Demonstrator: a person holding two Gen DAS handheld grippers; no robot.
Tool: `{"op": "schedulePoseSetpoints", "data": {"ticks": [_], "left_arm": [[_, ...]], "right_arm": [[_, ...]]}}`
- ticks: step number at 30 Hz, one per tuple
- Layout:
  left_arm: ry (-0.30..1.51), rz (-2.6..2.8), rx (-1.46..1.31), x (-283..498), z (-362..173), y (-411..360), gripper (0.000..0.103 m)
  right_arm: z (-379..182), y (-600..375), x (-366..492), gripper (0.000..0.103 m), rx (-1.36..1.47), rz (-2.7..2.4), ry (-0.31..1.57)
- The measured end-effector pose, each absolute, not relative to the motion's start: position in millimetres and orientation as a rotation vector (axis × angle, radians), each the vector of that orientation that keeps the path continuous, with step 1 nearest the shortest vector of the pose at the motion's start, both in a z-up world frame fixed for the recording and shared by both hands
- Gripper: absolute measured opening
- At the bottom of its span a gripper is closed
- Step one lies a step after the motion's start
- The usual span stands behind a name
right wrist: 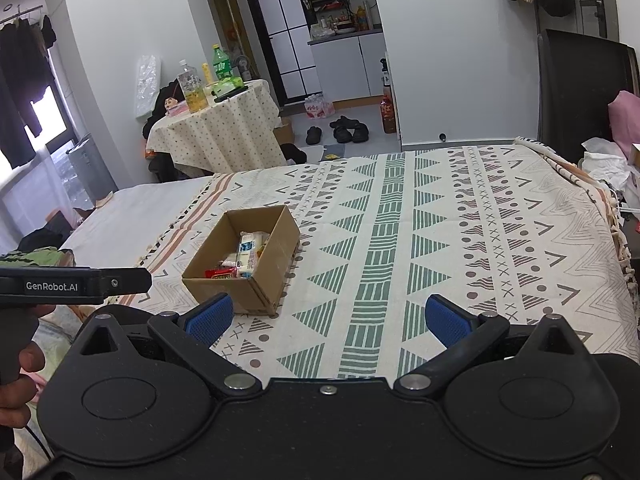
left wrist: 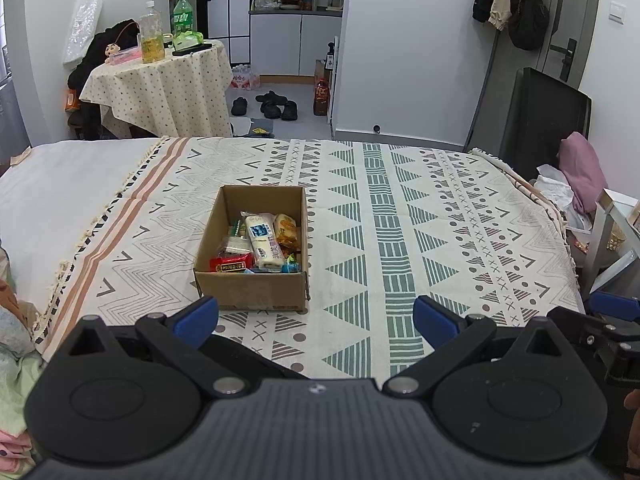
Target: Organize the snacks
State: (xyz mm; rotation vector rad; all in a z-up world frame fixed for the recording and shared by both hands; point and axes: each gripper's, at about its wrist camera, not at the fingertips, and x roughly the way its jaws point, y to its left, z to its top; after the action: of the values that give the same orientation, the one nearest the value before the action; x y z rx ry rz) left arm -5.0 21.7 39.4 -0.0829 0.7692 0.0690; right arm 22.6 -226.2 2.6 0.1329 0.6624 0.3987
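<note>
Both tools sit nearest the lens, low over the near edge of the bed. On the left, the left tool [left wrist: 316, 318] has its blue pads spread wide with nothing between them; the right tool [right wrist: 328, 318] is likewise wide and empty. A hand [right wrist: 16, 364] grips the left tool's handle at the left edge of the right wrist view.

Just ahead of both, the cardboard box [left wrist: 252, 288] stands on the patterned blanket [left wrist: 400, 220], open at the top and already holding the snacks: a red packet [left wrist: 232, 263] at the front, a long white packet [left wrist: 262, 240] in the middle and an orange packet [left wrist: 287, 228] toward the back right. No loose snack shows on the blanket, so the sorting looks close to done.

Risks from here, as I judge them: the bed is soft, so a push on the box wall could tip or slide it and spill the packets. Reaching in with jaws this wide could catch the cardboard rim or crush a thin wrapper. With the 2 tools side by side, they could also knock each other.

Beyond the bed, from left to right, a round counter [left wrist: 160, 84] under a dotted cloth carries 2 bottles [left wrist: 152, 34], shoes [left wrist: 276, 104] lie on the floor by a kitchen nook, and dark coats [left wrist: 512, 0] hang beside a door.
</note>
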Motion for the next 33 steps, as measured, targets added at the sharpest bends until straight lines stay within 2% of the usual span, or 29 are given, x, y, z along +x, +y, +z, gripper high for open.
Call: {"op": "schedulePoseSetpoints", "data": {"ticks": [33], "left_arm": [[0.770,0.062,-0.081,-4.4,40.0,18.7,0.103]], "right_arm": [[5.2,-225.3,24.4,0.103,0.139,0.381,0.653]]}}
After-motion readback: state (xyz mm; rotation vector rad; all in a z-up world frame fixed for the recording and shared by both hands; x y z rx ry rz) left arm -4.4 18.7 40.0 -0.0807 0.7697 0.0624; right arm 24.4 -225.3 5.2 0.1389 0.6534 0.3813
